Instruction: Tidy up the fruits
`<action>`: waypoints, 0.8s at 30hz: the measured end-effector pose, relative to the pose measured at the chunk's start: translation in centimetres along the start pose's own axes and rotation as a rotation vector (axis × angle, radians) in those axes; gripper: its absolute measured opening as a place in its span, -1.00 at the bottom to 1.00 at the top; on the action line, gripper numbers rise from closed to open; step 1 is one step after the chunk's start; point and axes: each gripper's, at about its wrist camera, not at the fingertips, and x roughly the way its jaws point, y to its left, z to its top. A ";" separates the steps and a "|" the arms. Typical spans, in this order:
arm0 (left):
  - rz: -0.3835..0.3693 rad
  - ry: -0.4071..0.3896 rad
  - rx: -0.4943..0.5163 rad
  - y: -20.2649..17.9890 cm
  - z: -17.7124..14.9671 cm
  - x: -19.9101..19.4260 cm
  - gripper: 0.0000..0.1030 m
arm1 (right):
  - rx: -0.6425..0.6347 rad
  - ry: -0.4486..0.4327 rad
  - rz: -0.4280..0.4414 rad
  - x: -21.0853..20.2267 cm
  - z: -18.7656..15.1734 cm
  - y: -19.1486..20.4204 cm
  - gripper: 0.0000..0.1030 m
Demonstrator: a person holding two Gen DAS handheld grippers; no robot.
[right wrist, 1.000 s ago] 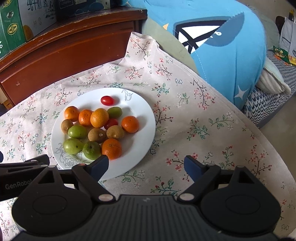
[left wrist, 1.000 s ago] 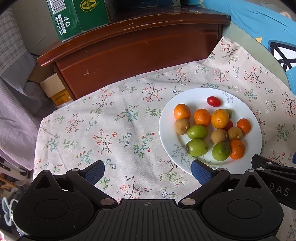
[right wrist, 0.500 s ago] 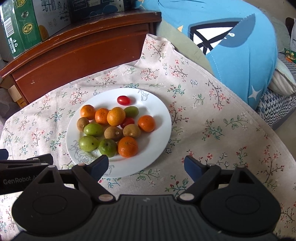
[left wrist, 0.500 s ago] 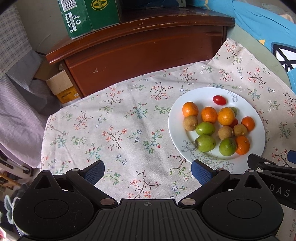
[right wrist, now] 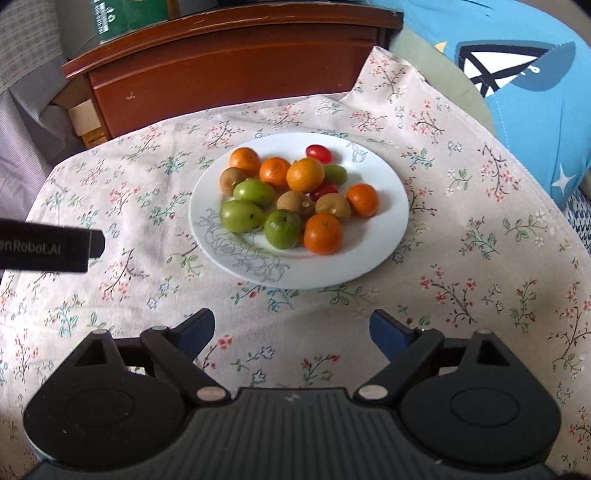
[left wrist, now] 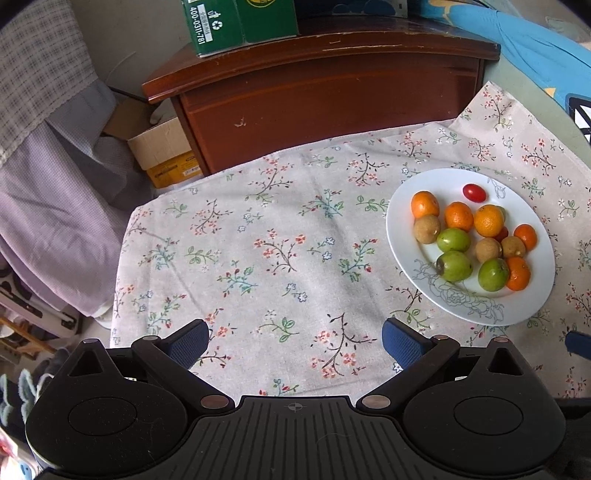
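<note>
A white plate (left wrist: 447,181) on the flowered tablecloth (left wrist: 280,236) holds small fruits in a loose heap: several oranges (right wrist: 305,174), three green fruits (right wrist: 282,229), brown round ones (right wrist: 295,204) and red cherry tomatoes (right wrist: 318,153). My left gripper (left wrist: 295,334) hovers open over bare cloth, left of the plate, with nothing between its blue pads. My right gripper (right wrist: 291,325) is open too, low over the cloth just in front of the plate (right wrist: 369,254), which lies straight ahead of it. A finger of the left gripper (right wrist: 55,249) reaches in at the left of the right wrist view.
A dark wooden cabinet (left wrist: 325,85) stands behind the table with a green carton (left wrist: 240,22) on top. Cardboard boxes (left wrist: 162,151) and lilac fabric (left wrist: 55,206) lie at the left. A large blue cushion (right wrist: 524,81) is at the right.
The left gripper has drifted left, away from the plate, which now sits further right in its view. The right gripper has swung over and rolled, so the plate lies centred ahead of it.
</note>
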 end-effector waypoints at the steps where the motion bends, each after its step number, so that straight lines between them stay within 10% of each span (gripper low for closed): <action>1: 0.001 -0.001 -0.005 0.2 -0.1 -0.2 0.96 | -0.005 0.003 0.022 0.0 -0.4 0.4 0.76; 24: 0.003 -0.002 -0.063 3.6 -2.5 -1.5 0.96 | -0.120 -0.205 -0.013 1.9 -5.0 6.9 0.97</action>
